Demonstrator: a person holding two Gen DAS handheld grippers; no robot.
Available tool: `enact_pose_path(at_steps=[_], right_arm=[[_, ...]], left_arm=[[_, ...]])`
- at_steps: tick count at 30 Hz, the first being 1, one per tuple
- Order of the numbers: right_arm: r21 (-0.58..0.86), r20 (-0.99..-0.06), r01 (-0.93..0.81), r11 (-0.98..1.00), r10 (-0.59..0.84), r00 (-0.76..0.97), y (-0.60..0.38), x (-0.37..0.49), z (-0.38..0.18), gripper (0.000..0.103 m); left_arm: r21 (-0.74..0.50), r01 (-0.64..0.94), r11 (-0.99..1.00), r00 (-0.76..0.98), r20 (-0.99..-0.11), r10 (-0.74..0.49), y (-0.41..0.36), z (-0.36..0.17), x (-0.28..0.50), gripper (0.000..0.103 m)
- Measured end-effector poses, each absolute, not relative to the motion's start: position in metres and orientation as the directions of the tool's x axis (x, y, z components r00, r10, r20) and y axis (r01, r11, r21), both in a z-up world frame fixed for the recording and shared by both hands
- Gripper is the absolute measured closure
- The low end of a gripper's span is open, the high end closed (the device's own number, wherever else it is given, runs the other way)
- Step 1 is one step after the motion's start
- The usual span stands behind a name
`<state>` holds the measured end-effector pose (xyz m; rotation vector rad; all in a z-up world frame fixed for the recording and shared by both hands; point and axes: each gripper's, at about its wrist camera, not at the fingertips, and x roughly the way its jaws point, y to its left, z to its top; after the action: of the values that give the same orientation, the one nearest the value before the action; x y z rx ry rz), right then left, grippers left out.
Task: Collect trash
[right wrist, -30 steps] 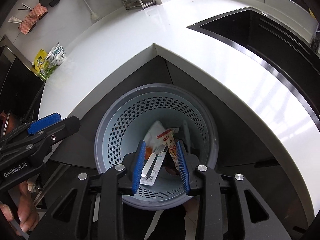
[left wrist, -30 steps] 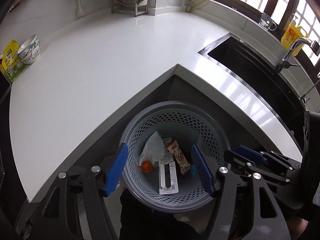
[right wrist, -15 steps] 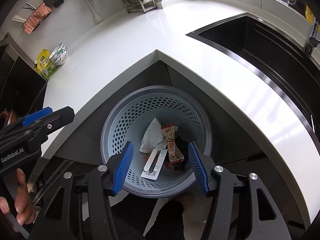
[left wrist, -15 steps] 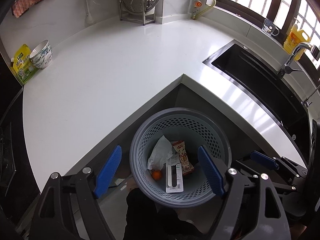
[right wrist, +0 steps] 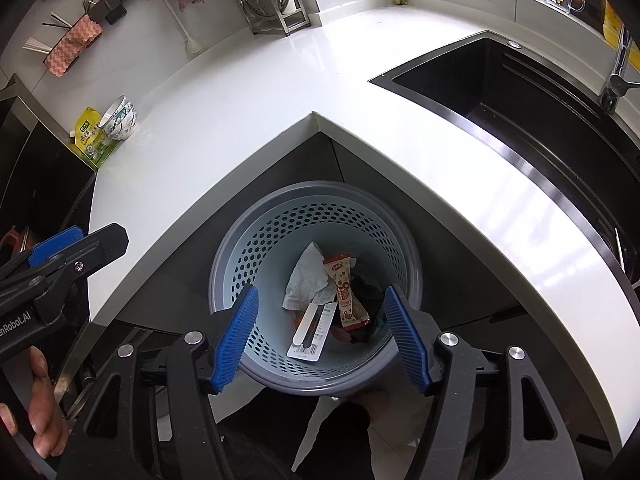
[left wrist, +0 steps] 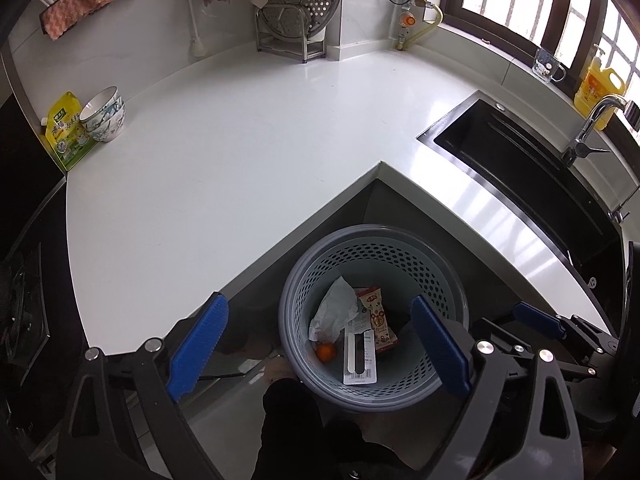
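I'm hovering both hand-held grippers, left (left wrist: 320,350) and right (right wrist: 322,336), spread and empty over the trash basket (left wrist: 450,280); drop looks done, and I'm next scanning the counter (left wrist: 240,152) for leftovers.

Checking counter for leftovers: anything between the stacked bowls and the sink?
Bare white countertop between the stacked bowls and the sink, clearest in the left wrist view. The trash shows in the basket.

Left claw (left wrist: 318,350) black-framed with ribbed blue pads (left wrist: 198,346), silver screws, right claw (right wrist: 324,334) alike, bare hand (right wrist: 38,408)
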<state>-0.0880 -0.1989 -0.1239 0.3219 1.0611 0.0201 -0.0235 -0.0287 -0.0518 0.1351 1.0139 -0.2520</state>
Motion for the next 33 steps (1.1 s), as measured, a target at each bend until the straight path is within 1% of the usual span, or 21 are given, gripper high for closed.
enact_pose_path(at_steps=[7, 33], right_arm=[[0.264, -0.858, 0.148, 0.953, 0.162, 0.488, -0.2005, -0.0899, -0.1227, 0.04], [0.268, -0.85, 0.159, 0.95, 0.156, 0.503, -0.2028, -0.09, -0.1154, 0.038]], left_arm=[[0.011, 0.272, 0.962, 0.513, -0.848, -0.135, -0.029, -0.0484, -0.0255, 0.009], [0.06, 0.253, 0.966, 0.513, -0.855, -0.081, -0.0348, -0.0486, -0.0202, 0.006]])
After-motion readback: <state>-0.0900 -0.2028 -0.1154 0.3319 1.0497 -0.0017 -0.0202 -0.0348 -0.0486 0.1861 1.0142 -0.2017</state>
